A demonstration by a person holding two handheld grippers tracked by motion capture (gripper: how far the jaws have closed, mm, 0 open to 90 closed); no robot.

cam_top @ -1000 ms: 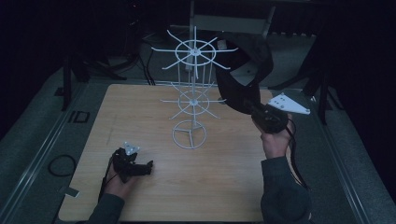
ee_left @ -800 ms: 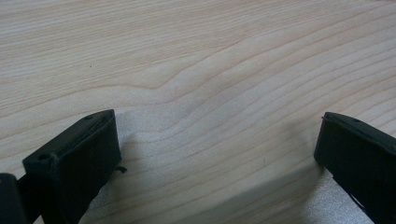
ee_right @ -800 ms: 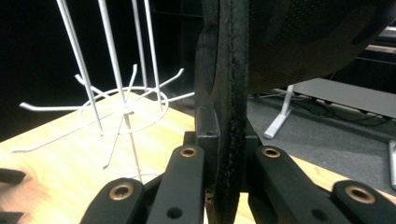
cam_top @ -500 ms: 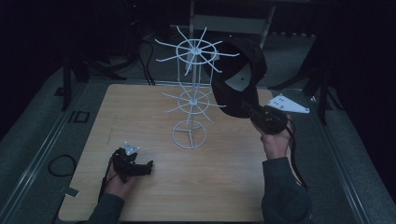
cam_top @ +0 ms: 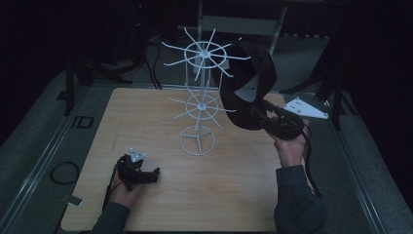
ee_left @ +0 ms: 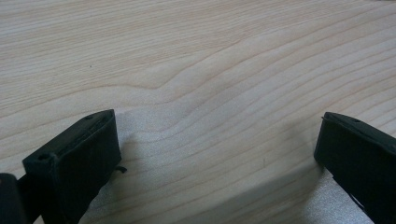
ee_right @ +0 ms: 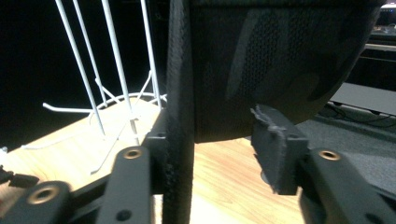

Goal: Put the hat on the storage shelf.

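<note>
While the right gripper (cam_top: 265, 118) pinches a dark cap (cam_top: 248, 92) by its brim, the cap hangs just right of the white wire rack (cam_top: 202, 97), its crown beside the upper prongs. Left gripper (cam_top: 155, 175) rests spread on the table (cam_top: 160, 117), well apart; right hand is nearer.

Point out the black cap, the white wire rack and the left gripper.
black cap (cam_top: 248, 105), high view, on its crown.
white wire rack (cam_top: 197, 143), high view, on its round base.
left gripper (cam_top: 155, 174), high view, at its jaw tips.
</note>
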